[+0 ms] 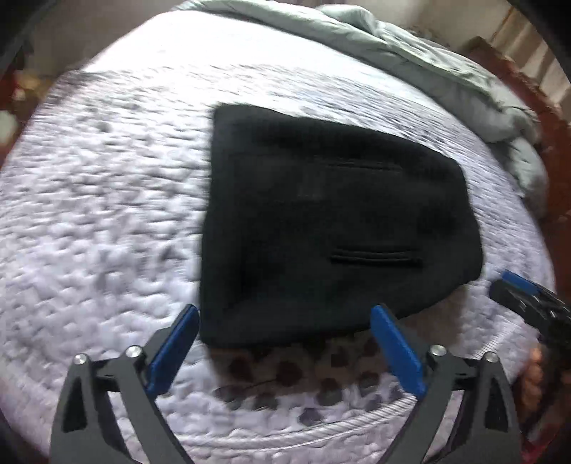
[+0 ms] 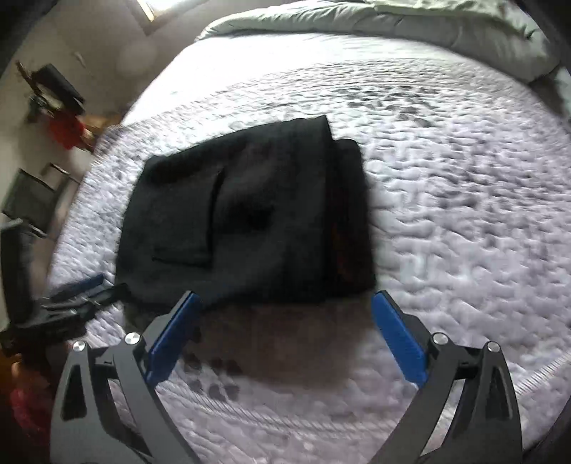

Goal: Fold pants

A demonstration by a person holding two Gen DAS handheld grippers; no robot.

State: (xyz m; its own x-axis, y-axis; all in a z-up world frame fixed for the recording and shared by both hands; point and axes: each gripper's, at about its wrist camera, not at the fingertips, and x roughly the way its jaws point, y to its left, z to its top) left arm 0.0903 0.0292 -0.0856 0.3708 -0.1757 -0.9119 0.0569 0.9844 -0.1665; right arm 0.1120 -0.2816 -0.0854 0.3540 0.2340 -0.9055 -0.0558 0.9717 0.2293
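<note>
The black pants (image 1: 321, 221) lie folded into a compact rectangle on the lilac quilted bed, back pockets facing up. They also show in the right wrist view (image 2: 249, 217), with a lower layer sticking out at their right side. My left gripper (image 1: 285, 314) is open and empty, just short of the pants' near edge. My right gripper (image 2: 285, 299) is open and empty, also just short of the near edge. The right gripper shows in the left wrist view (image 1: 524, 296) at the pants' right. The left gripper shows in the right wrist view (image 2: 82, 289) at their left.
The bed cover (image 1: 107, 214) spreads wide on all sides of the pants. A crumpled grey-green duvet (image 1: 410, 46) lies along the far edge of the bed (image 2: 392, 25). Dark furniture and a red object (image 2: 64, 132) stand beyond the bed's left side.
</note>
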